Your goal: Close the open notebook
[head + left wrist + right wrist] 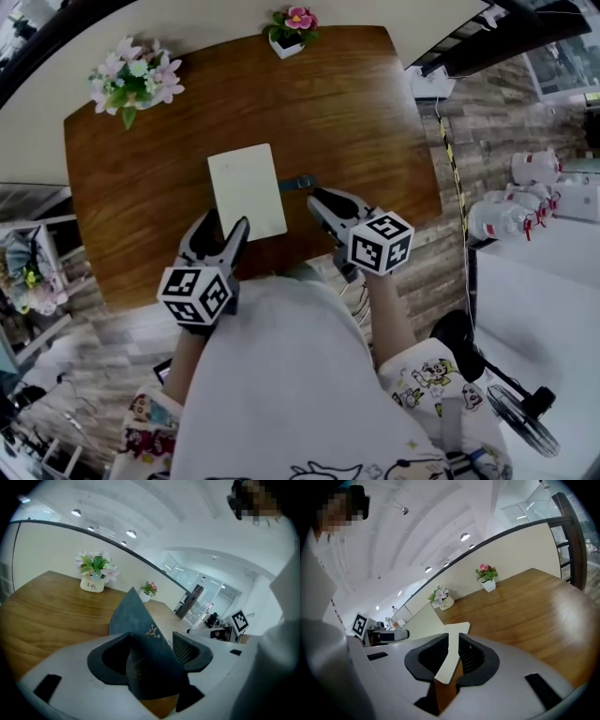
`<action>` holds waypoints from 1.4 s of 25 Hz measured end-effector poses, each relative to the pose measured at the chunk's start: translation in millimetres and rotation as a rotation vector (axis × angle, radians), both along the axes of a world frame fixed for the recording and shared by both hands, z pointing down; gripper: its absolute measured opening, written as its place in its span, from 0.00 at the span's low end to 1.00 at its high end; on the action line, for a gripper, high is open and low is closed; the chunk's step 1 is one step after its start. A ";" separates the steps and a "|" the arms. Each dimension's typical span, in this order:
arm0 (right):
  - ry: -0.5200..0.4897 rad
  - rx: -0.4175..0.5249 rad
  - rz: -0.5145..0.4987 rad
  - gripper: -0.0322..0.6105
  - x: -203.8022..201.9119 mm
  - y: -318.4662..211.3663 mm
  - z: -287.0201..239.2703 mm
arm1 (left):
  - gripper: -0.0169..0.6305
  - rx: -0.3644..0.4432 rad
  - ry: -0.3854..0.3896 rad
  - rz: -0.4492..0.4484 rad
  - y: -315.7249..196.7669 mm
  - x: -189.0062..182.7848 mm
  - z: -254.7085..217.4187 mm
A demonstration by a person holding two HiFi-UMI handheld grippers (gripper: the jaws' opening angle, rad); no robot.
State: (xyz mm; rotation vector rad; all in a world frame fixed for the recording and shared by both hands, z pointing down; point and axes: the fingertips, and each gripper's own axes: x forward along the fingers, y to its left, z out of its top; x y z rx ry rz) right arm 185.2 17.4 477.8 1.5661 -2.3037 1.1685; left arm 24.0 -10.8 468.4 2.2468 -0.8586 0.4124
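Notebook (246,192) lies mid-table (366,112), cream page up, near edge between the two claws. Left gripper (225,227): jaws wide apart, dark cover (140,634) standing up between them with a gap to the right-hand pad, so no clamp. Small gold emblem (152,631) on the cover, no legible text. Right gripper (320,199): jaws nearly together, pinching a cream page edge (452,644). Only readable writing: "Life" on the white flower pot (92,584); the smaller line under it is too small to read.
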 end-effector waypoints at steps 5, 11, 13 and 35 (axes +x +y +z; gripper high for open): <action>-0.004 -0.011 0.024 0.14 12.4 7.5 2.0 | 0.49 0.020 -0.048 0.042 4.0 20.1 5.6; -0.001 -0.028 0.042 0.14 27.5 18.6 6.9 | 0.52 0.046 -0.113 0.047 7.5 38.7 14.9; -0.001 -0.031 0.048 0.14 32.6 22.1 7.7 | 0.53 0.054 -0.136 0.044 8.5 44.3 18.3; -0.012 -0.067 0.089 0.14 76.8 56.7 24.6 | 0.56 0.223 -0.470 0.054 15.6 86.3 70.2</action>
